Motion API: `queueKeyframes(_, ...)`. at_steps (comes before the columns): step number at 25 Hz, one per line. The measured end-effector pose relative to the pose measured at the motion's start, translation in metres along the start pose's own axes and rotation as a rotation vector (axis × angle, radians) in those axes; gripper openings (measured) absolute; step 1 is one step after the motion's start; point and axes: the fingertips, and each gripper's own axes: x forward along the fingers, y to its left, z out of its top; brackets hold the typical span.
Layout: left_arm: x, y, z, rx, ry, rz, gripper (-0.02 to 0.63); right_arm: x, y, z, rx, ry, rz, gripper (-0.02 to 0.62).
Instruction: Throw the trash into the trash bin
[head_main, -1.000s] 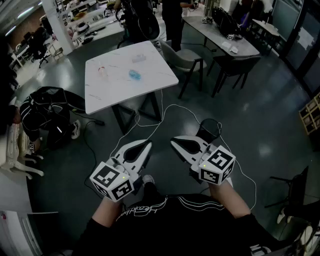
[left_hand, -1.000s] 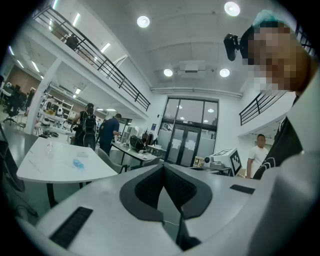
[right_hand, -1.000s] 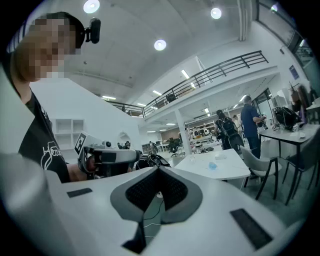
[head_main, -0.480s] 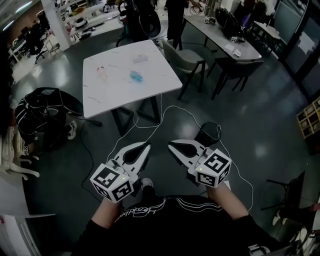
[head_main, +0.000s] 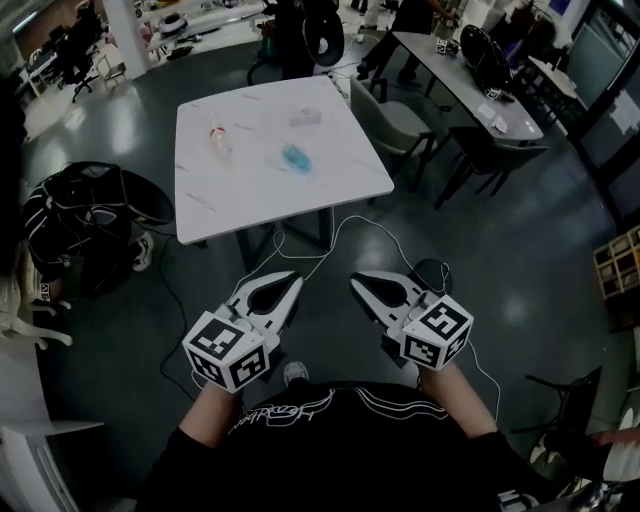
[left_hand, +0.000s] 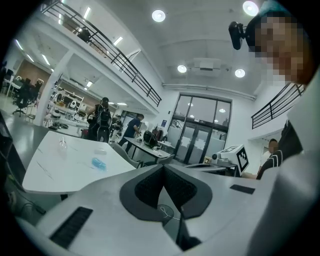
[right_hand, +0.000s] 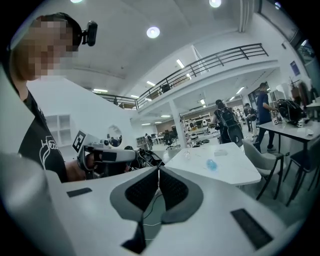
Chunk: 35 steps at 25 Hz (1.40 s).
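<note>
The worktop (head_main: 200, 205) has drawn nearer as both hands advance. On it lie a clear wrapper (head_main: 219, 140), a blue crumpled wrapper (head_main: 295, 158) and a white scrap (head_main: 305, 118), probably light and soft, best pinched mid-body. The left tool (head_main: 294, 282) and the right tool (head_main: 357, 282) are both closed and empty. The near edge is free to approach; a chair (head_main: 400, 125) crowds the right.

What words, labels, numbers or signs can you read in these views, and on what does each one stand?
No text can be quoted; nothing reads clearly.
White script print on the black shirt: too blurred to read.
Cubes on the left gripper and right gripper: black-and-white square markers only, no letters or numbers.
Small blue wall sign beside the glass doors: too small to read.
</note>
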Motion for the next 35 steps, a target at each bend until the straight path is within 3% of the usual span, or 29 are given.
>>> queueKeyframes(9,0.003,0.084,0.010,-0.024,0.029,0.004,0.006,0.074,-0.031,0.007,0.014,0.026,-0.039,0.034)
queueKeyframes(16,0.024,0.118,0.010,-0.043,0.054,0.014,0.006,0.100,-0.066,0.014,0.031,0.040,-0.052,0.034)
queueKeyframes(28,0.116,0.215,0.027,-0.087,0.121,0.149,0.006,0.196,-0.175,0.031,0.071,0.081,0.102,0.035)
queueKeyframes(35,0.182,0.277,0.007,-0.199,0.172,0.212,0.006,0.249,-0.240,0.027,0.057,0.128,0.147,0.037)
